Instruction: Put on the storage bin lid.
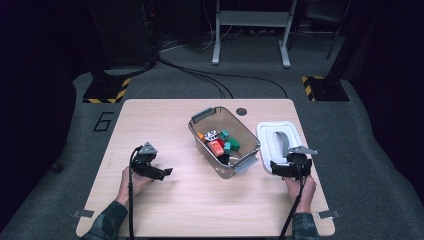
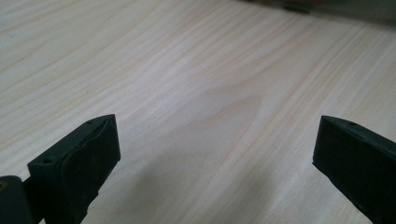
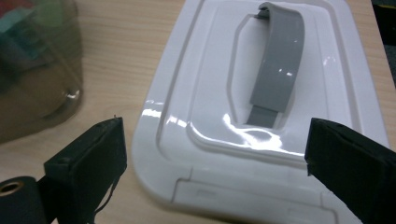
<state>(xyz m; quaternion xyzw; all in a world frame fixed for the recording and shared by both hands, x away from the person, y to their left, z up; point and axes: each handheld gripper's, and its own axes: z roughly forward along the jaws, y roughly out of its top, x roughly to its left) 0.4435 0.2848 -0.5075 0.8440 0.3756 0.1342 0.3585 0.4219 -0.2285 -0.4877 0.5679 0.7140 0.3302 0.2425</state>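
Observation:
A clear plastic bin (image 1: 248, 134) with grey latches stands at the table's middle, holding several coloured toy blocks (image 1: 220, 143). To its right lies a white lid (image 1: 266, 136) with a grey handle (image 3: 275, 65). My right gripper (image 1: 291, 166) hovers at the lid's near end; its jaws stand wide apart over the lid (image 3: 187, 93), touching nothing, so my right gripper (image 3: 215, 149) is open. My left gripper (image 1: 162, 172) sits low over bare wood left of the bin, pointing right. In its own view the left gripper (image 2: 217, 140) is open with only wood grain between the jaws.
The light wooden table (image 1: 165, 205) has a small dark round cap (image 1: 241, 111) near its far edge. Beyond it, cables cross the grey floor (image 1: 200, 75), and stands with yellow-and-black bases (image 1: 106, 91) flank the far corners.

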